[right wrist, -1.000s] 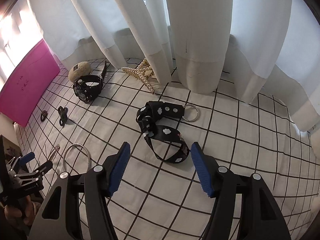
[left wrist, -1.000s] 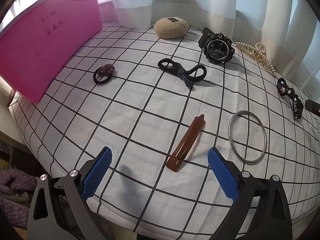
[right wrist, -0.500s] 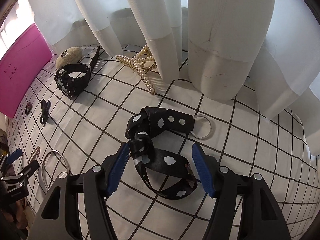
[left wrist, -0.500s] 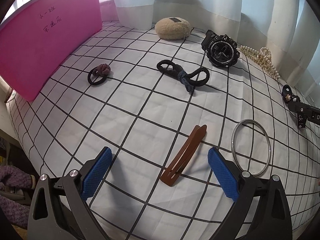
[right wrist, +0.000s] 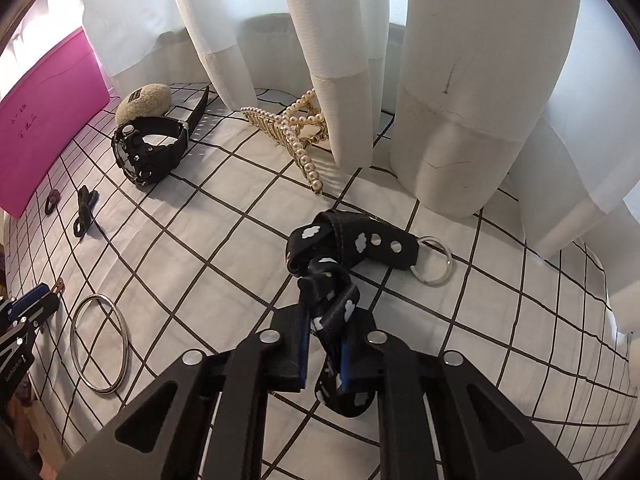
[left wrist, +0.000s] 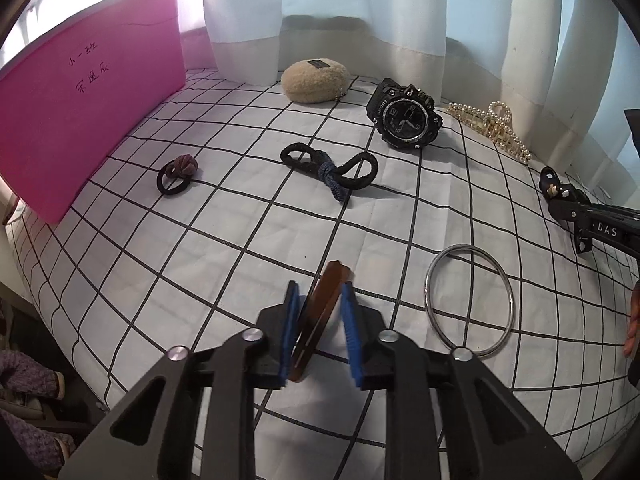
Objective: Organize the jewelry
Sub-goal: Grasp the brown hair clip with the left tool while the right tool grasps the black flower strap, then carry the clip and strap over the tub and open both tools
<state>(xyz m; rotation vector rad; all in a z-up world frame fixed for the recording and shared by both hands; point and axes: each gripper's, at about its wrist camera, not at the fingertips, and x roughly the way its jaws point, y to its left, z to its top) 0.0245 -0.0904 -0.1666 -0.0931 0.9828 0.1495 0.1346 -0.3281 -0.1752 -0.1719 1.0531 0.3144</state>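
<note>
My left gripper has its jaws closing on a brown hair clip, which stands tipped on edge between the blue pads above the checked cloth. In the right wrist view, my right gripper has its jaws closing on the bunched loop of a black cloud-print strap. The strap's far end, with a metal key ring, lies on the cloth. The right gripper also shows at the right edge of the left wrist view.
A silver bangle lies just right of the clip. Farther back are a black watch, a pearl claw clip, knotted black hair ties, a small hair tie and a beige pouch. A pink box stands at the left; curtains hang behind.
Both pairs of jaws went from wide apart to nearly together. The clip now stands on edge between the left pads. The right gripper came down onto the strap and bunched it.
</note>
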